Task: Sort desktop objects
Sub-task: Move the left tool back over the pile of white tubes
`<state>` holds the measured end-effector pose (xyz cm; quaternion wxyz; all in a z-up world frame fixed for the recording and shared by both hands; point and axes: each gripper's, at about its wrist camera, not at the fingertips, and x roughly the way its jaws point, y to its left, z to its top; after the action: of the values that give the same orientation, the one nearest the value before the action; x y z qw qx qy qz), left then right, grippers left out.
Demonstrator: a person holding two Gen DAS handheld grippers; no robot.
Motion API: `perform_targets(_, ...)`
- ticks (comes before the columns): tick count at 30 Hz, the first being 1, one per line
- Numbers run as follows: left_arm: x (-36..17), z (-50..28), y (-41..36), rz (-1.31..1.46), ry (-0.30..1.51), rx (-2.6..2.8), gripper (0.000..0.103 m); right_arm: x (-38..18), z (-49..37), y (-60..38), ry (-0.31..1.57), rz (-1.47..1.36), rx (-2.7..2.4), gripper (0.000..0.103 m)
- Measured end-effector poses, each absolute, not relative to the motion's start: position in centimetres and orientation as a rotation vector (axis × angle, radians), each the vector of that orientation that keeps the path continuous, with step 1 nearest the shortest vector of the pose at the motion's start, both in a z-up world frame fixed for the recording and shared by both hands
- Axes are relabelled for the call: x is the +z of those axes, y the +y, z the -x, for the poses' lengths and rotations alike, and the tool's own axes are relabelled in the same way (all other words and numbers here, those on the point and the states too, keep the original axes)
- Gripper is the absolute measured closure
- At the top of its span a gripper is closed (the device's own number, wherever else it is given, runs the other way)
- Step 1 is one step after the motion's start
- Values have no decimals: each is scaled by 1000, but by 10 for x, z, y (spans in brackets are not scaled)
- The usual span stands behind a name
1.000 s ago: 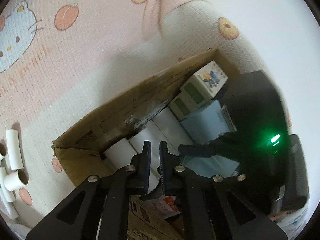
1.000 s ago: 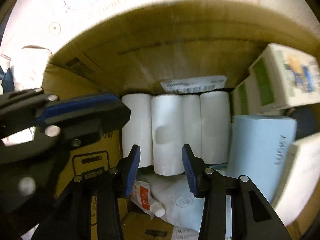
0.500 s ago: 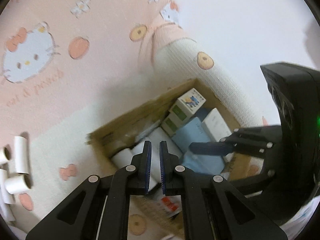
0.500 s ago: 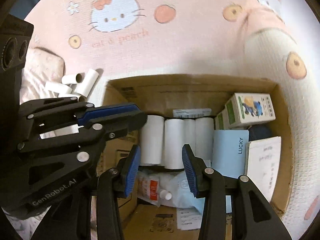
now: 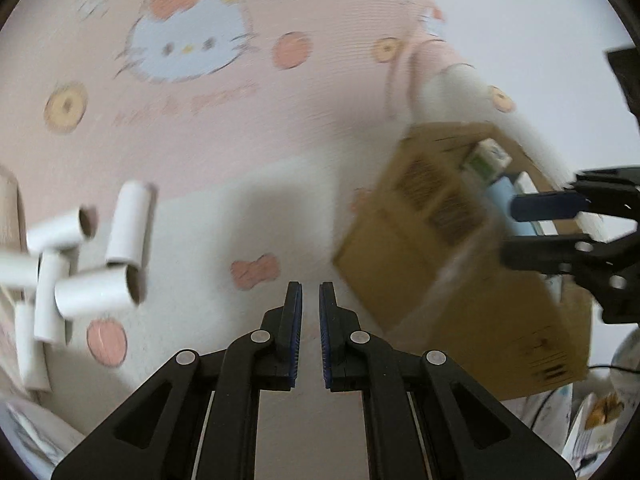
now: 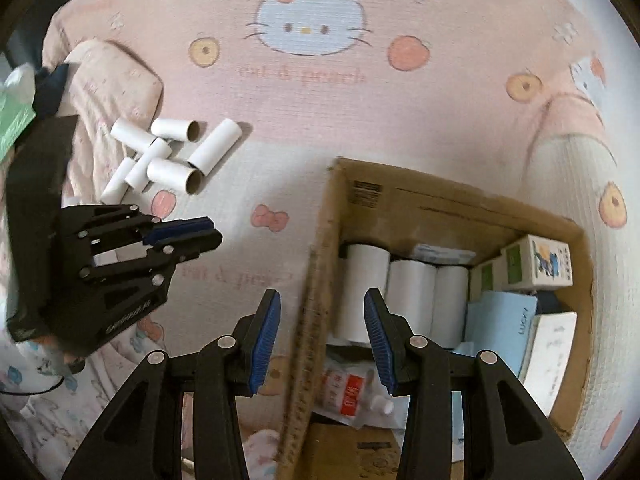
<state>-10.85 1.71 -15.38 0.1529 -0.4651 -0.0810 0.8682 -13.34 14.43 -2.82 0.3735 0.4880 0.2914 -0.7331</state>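
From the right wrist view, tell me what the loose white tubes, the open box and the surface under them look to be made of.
White tubes: likely cardboard cores wrapped in matte white paper; their open ends show brown inside.
Open box: corrugated cardboard, plain brown and matte, with printed labels and a rough cut edge.
Surface: seemingly soft textile, a finely ribbed pink and white weave printed with cartoon cats and peaches.

pink cat-print blanket (image 6: 320, 92); green packet (image 6: 12, 116) at left edge

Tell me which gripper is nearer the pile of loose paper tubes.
Left. The left gripper sits just below the paper tubes; the right gripper straddles the cardboard box wall.
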Motion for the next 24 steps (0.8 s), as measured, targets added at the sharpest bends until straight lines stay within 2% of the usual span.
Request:
perform_targets(3, -173, 107, -2, 1343, -337, 2487, 95, -34, 124, 135, 769, -1236, -1871, 63)
perform_targets(4, -183, 107, -9, 1352, -378, 2480, 95, -35, 121, 132, 789, -1229, -1882, 60)
perform_targets(8, -215, 112, -26, 1507, -376, 2479, 95, -38, 112, 124, 872, -1209, -1932, 60)
perform_targets(13, -202, 121, -60, 1439, -545, 2559, 94, -27, 101, 114, 906, -1153, -1958, 60)
perform_targets(16, -198, 123, -85, 1435, -593, 2655, 86, -23, 93, 102, 896, -1099, -1955, 60)
perform_targets(22, -204, 117, -155, 1411, -1075, 2653, 83, -36, 91, 69, 781, -1061, -1947, 60)
perform_targets(24, -202, 110, -172, 1383, -1171, 2670, 79, -45, 92, 56, 701, -1079, -1918, 60)
